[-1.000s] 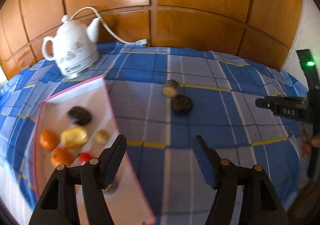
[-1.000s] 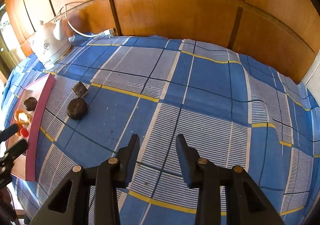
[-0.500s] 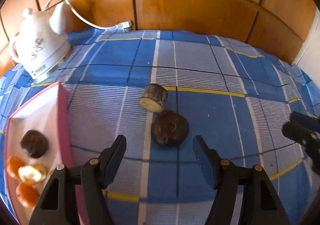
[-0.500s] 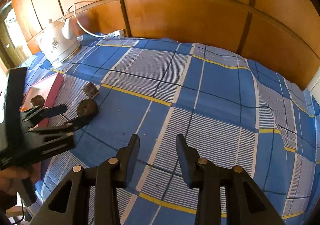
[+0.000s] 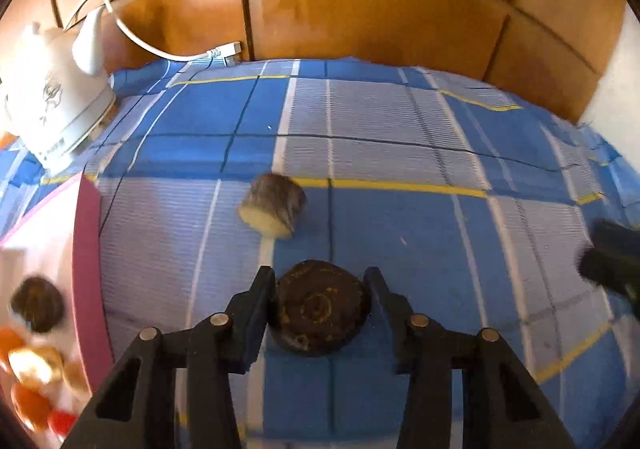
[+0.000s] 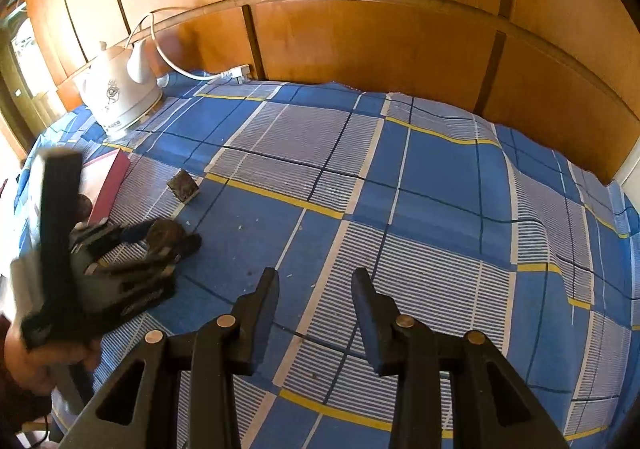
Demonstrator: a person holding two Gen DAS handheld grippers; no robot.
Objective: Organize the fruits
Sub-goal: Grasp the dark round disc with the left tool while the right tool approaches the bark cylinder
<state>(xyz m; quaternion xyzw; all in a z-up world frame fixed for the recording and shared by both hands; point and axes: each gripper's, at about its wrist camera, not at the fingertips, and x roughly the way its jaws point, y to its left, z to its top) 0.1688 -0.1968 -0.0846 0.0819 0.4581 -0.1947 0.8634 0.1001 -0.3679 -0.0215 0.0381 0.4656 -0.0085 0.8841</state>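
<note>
I am closing the left gripper (image 5: 320,299) on the dark fruit (image 5: 320,311) lying on the cloth (image 5: 400,233) beside the tray (image 5: 86,269), pads centred for a square lift, while the right gripper (image 6: 314,313) is hanging narrow and empty.
</note>
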